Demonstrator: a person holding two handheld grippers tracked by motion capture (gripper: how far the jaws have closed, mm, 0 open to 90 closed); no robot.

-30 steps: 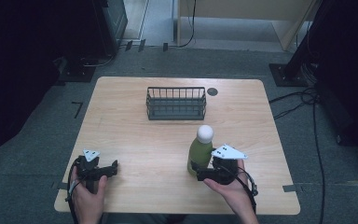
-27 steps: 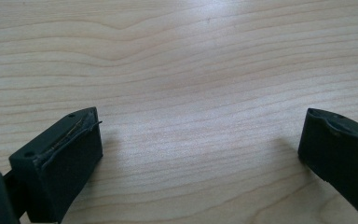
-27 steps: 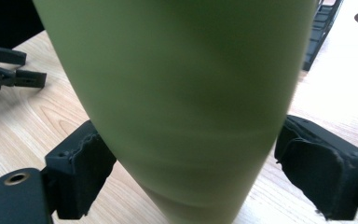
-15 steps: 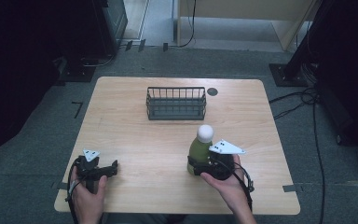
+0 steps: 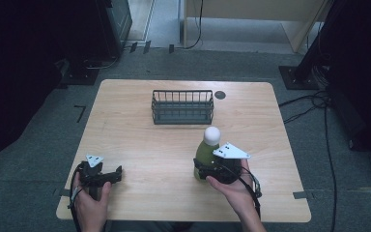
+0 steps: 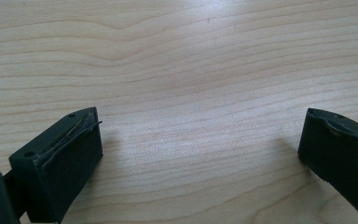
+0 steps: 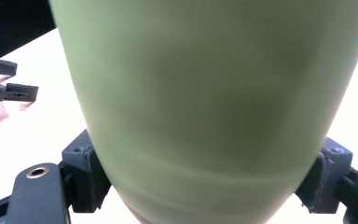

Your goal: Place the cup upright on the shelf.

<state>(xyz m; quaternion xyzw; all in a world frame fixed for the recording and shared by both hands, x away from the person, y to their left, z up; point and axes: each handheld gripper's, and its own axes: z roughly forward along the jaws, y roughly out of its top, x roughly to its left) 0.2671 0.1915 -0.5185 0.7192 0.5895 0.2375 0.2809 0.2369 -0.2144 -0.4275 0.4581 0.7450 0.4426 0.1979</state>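
Note:
A green bottle [image 5: 206, 151] with a white round cap stands upright on the wooden table [image 5: 140, 140], right of centre near the front. My right gripper [image 5: 201, 170] reaches in from the right and is shut on the bottle's lower body. Its jaws have just been closing with the bottle between them. In the right gripper view the green bottle [image 7: 205, 102] is pressed between both black pads [image 7: 81, 172]. My left gripper [image 5: 116, 174] lies low at the front left, jaws wide open over bare wood [image 6: 200, 93], with nothing between them.
A black wire basket [image 5: 182, 106] stands at the back middle of the table, with a small dark round hole [image 5: 220, 94] to its right. Cables trail across the grey floor [image 5: 309, 104] at the right. The left gripper [image 7: 9, 88] shows far off in the right gripper view.
My right gripper has shifted slightly left against the bottle and its jaws have come together on it. The left hand and gripper stayed put.

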